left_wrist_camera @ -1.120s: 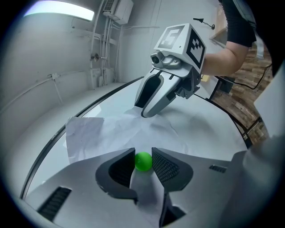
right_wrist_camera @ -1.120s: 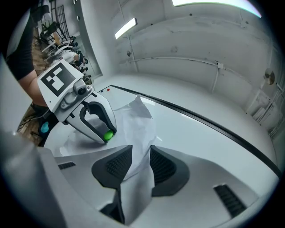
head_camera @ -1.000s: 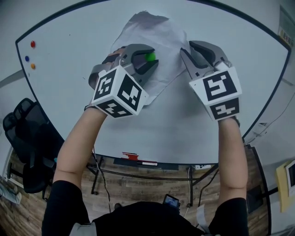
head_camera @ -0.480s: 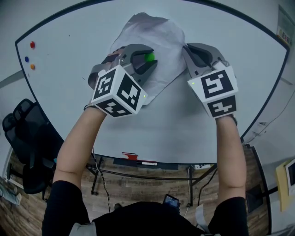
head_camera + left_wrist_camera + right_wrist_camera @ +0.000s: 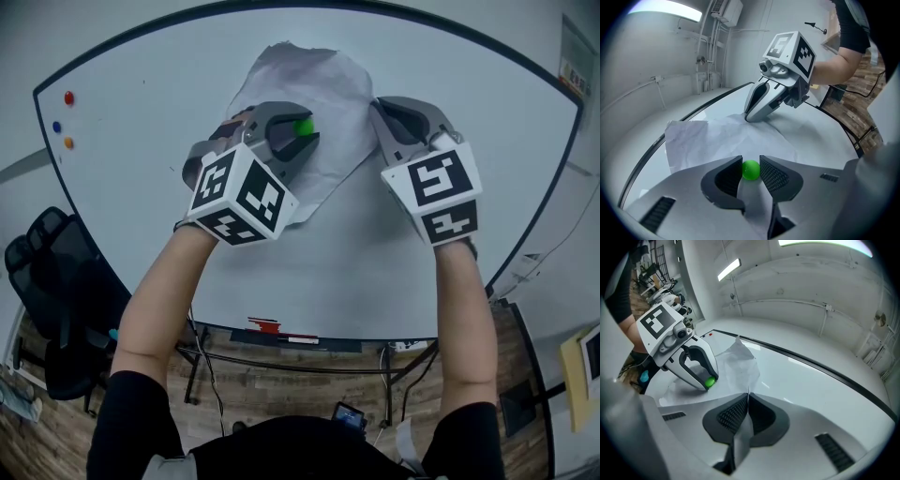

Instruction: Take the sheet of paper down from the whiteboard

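Whiteboard (image 5: 375,272): crumpled sheet of paper (image 5: 323,84) lies against it. Right gripper (image 5: 746,401): jaws have just closed flat on the sheet's edge, a pinch only its own view shows. Left gripper (image 5: 751,162): part open, pads clamping the green magnet (image 5: 750,170) at its tips, on the sheet.

Wood-plank floor (image 5: 309,384) below me. Black office chair (image 5: 47,291) at my left, standing on it. Walls (image 5: 647,65) plain white. Pipes (image 5: 711,56) run up wall, thinner conduit branching off sideways. Air conditioner (image 5: 733,9) mounted high, near pipes. Strip light (image 5: 729,269) on ceiling, lit. Second bright strip (image 5: 670,9) overhead. Light even, cool.
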`<state>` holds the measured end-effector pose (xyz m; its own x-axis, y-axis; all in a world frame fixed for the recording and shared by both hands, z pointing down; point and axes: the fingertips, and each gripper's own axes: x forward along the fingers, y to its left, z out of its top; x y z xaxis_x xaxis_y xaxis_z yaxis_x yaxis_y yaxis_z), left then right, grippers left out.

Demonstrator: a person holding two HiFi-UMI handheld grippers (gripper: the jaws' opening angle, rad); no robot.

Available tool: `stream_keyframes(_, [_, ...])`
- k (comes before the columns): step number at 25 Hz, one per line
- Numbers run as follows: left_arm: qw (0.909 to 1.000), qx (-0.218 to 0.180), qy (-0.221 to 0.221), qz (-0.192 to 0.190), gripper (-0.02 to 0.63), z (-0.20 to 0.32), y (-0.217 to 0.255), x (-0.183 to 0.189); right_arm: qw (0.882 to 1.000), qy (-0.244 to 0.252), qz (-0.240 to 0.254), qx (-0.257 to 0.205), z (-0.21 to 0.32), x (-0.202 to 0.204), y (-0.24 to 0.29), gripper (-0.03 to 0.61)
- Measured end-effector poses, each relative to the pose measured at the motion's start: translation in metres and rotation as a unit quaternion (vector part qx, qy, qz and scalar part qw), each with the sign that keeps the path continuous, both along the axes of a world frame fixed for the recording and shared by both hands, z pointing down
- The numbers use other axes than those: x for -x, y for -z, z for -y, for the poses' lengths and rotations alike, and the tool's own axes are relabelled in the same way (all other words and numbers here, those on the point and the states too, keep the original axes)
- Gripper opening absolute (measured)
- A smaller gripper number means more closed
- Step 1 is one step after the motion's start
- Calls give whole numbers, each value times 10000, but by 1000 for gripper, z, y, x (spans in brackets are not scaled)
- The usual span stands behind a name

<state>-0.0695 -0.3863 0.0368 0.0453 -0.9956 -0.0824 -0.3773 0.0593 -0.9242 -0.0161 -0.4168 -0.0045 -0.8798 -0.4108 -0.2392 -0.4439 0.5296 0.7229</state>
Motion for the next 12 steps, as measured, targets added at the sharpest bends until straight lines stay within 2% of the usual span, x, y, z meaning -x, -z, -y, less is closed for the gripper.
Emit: stream_keyframes(12, [9997, -114, -190, -36, 127, -11, 5, -5, 9999, -150, 75, -16, 3, -12, 8, 20])
